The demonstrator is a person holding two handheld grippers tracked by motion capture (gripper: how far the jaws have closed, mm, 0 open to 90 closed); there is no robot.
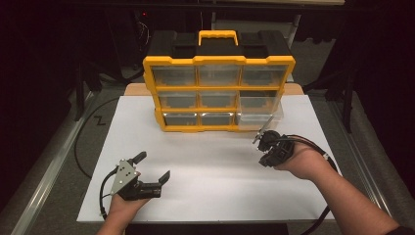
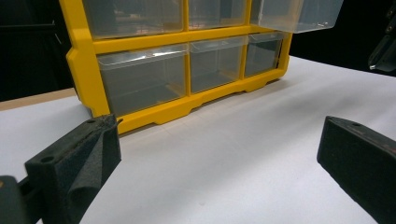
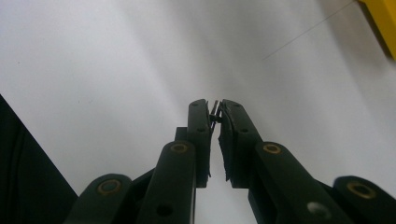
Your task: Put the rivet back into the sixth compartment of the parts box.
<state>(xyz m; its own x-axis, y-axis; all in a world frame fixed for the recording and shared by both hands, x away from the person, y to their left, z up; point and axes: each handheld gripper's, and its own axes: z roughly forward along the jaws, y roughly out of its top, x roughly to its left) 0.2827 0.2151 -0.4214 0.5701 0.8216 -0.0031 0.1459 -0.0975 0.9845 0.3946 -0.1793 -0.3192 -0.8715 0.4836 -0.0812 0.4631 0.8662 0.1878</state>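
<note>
Right hand-held gripper (image 3: 215, 108) pinches a small dark pin (image 3: 214, 112).

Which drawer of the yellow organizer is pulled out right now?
The right-hand middle-row drawer is pulled out: its clear front juts past the yellow organizer frame, overhanging the bottom row. The others sit flush.

A white sheet (image 1: 205, 166) covered the table top; at its far edge a strip of pale wooden board (image 1: 134, 89) showed to the left of the yellow organiser (image 1: 219, 60); a grey metal rail (image 1: 49, 166) ran along the table's left side; beside it lay grey floor (image 1: 98, 105) with a small dark zigzag mark (image 1: 100, 119); dark stand legs (image 1: 78, 93) rose at the left and another leg (image 1: 348, 98) at the right; a tiny red light (image 1: 143, 13) glowed in the dark behind.
</note>
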